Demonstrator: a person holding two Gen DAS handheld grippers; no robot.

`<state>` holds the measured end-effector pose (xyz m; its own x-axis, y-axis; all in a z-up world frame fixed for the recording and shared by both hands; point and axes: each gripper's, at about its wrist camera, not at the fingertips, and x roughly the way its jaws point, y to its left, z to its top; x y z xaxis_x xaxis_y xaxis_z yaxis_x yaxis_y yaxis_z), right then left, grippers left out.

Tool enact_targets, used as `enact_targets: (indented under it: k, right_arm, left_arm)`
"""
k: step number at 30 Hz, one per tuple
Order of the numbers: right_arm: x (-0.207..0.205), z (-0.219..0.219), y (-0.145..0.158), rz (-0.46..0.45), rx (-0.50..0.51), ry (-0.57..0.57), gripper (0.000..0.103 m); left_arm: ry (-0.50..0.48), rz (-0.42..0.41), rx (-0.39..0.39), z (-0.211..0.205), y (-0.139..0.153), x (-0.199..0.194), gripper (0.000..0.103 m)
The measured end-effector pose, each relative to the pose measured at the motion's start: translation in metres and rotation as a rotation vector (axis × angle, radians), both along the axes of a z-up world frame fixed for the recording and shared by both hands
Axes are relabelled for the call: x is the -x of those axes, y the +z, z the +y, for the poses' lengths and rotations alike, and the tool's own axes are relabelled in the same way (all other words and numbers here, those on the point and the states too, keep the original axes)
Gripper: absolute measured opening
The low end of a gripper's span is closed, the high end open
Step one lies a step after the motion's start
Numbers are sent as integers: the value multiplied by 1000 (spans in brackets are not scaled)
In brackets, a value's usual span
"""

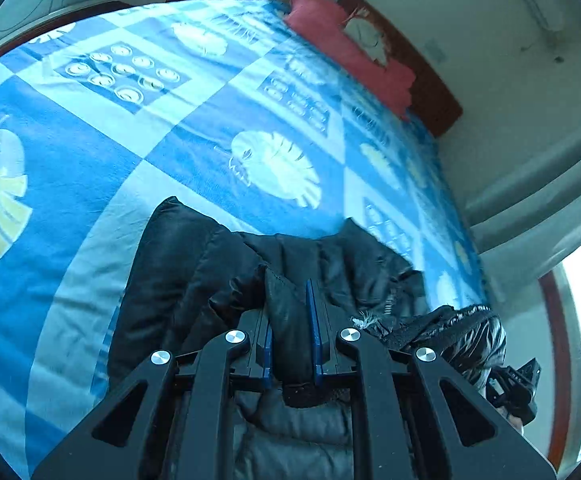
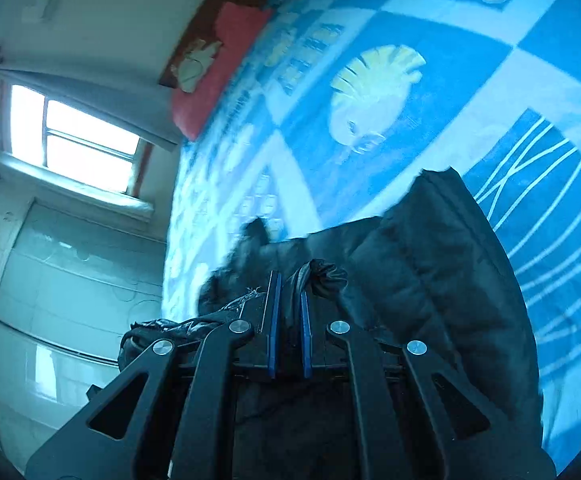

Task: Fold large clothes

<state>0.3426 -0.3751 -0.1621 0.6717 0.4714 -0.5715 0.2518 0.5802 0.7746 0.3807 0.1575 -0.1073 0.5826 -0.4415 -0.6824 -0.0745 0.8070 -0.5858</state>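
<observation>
Blue patterned bedspread [image 1: 90, 160]; red pillow [image 1: 350, 52] at headboard, print blurred; bright window [image 2: 78, 140].

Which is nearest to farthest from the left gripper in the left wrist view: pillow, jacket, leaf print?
1. Jacket: clamped in the left gripper.
2. Leaf print: mid-bed, just beyond the jacket.
3. Pillow: far end, by the headboard.
</observation>
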Motion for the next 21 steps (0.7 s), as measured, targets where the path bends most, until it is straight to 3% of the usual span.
enact_targets:
  k: [6,9,11,13,17,19,21]
  right_arm:
    - [0,-5,-24,-12,-49,-23,16]
    - [3,-7,-23,-49,-78,-18,33]
    - [5,-7,-18,-80,-89,-23,55]
    - [7,-4,-10,-84,-60,-14,58]
    - [16,0,7,-108,2,-3,60]
    - [26,1,17,-140,27,-9,60]
    - [30,5,27,-147,93,-16,60]
  left_arm:
    - [-14,-13,1,-5,-9,-7,20]
    - [-12,-21,41,-4,-8,-9,25]
    - [-17,-37,85,-1,-5,-7,43]
    - [-4,-61,145,3,2,-2,80]
    - [21,-139,188,8,28,10,84]
    - [17,-165,160,6,38,15,84]
    - [-15,-189,79,-3,45,19,84]
